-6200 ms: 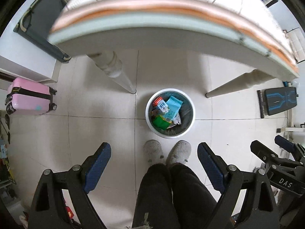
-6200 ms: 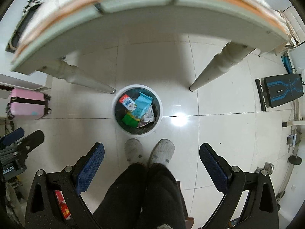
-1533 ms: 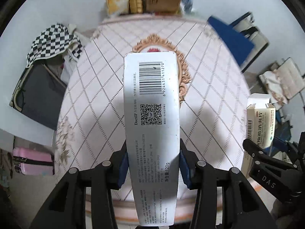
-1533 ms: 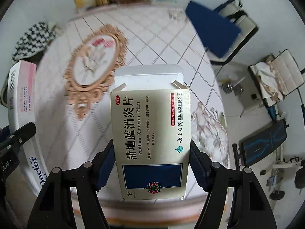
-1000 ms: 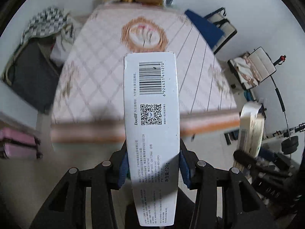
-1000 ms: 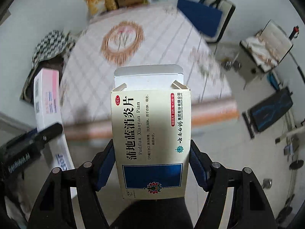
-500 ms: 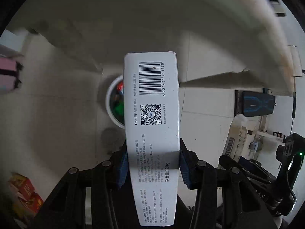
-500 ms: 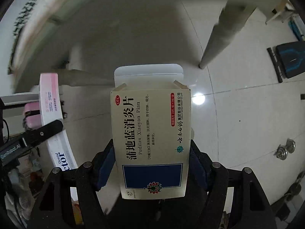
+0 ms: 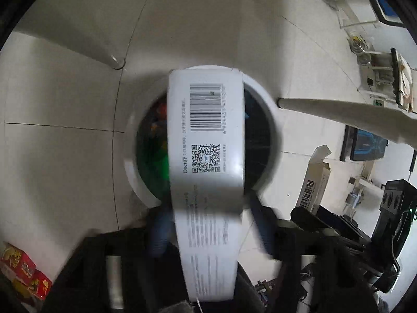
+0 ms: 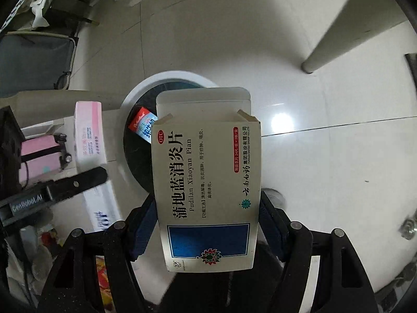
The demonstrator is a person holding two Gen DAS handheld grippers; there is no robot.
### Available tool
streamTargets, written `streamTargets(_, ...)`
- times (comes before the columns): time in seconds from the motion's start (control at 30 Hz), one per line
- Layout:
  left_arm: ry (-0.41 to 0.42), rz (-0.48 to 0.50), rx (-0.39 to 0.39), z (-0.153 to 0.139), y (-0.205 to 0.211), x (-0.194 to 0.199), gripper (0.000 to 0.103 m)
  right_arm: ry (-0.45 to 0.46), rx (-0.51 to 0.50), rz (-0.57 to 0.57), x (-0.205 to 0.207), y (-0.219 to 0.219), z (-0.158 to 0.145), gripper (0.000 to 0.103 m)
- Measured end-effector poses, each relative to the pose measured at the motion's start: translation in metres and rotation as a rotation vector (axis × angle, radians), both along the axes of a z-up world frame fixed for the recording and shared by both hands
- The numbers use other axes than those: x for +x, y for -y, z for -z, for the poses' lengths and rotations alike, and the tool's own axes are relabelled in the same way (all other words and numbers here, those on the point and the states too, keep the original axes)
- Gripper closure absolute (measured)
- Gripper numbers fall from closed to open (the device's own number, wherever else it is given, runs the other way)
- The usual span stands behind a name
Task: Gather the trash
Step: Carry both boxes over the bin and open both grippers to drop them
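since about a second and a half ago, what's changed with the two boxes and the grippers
Both grippers came down from over the table to above the white trash bin. The left gripper is opening, its blue pads off the long white box, which is still between them. The right gripper remains clamped on the cream medicine box.

Setting: home interior, lived-in room. Evidence: pale glossy floor tiles (image 10: 325, 78) under both grippers; round white waste bin (image 9: 271, 104) with dark liner directly below, household packaging inside; turned cream table leg (image 9: 338, 112) to right of left gripper, another leg (image 10: 331, 34) ahead-right of right gripper; pink suitcase (image 10: 39, 156) to left; blue-black exercise bench (image 9: 367, 143) at right; red snack boxes (image 9: 23, 274) at lower left.
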State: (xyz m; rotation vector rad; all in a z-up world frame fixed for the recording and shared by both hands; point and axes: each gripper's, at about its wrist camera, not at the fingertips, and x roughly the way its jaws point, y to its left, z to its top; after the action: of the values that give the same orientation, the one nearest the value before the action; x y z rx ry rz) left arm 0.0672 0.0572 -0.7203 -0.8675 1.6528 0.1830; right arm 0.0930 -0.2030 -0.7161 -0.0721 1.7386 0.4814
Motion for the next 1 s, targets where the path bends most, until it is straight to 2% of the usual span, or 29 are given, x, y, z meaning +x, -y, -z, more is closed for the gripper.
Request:
streamTargets(0.03, 0.007, -0.010, -0.008, 0.003, -0.003, -0.001, 0.013, -0.011, 0.013, 0.000, 0.000, -0.002, 0.008, 0.028)
streamTargets(0.1, 0.011, -0.024, -0.001, 0.003, -0.005, -0.005, 0.011, -0.031, 0.032, -0.003, 0.004, -0.013, 0.022, 0.027)
streamTargets(0.17, 0.018, -0.032, 0.024, -0.003, -0.006, -0.010, 0.011, -0.044, 0.047, -0.013, 0.002, -0.018, 0.032, 0.014)
streamTargets(0.2, 0.026, -0.032, 0.043, -0.007, -0.005, -0.016, 0.011, -0.037, 0.044, -0.014, 0.000, -0.022, 0.036, 0.001)
streamTargets(0.3, 0.044, -0.010, 0.131, -0.022, -0.005, -0.022, 0.011, -0.007, 0.064, -0.018, -0.002, -0.022, 0.026, 0.000)
streamTargets(0.4, 0.071, 0.017, 0.255, -0.047, -0.001, -0.028, 0.011, 0.031, 0.029, -0.035, -0.007, -0.019, 0.010, 0.000)
streamTargets(0.47, 0.072, 0.041, 0.325, -0.070, 0.002, -0.034, 0.011, 0.090, -0.015, -0.062, -0.012, -0.019, -0.011, 0.000)
streamTargets(0.6, 0.082, 0.063, 0.383, -0.113, 0.011, -0.044, 0.011, 0.178, -0.089, -0.097, -0.017, -0.015, -0.058, 0.000)
streamTargets(0.77, 0.099, 0.077, 0.391, -0.181, 0.020, -0.059, 0.011, 0.241, -0.145, -0.120, -0.033, -0.006, -0.135, 0.000)
streamTargets(1.0, 0.127, 0.145, 0.396, -0.302, 0.044, -0.081, 0.011, 0.269, -0.102, -0.129, -0.062, 0.009, -0.272, 0.000)
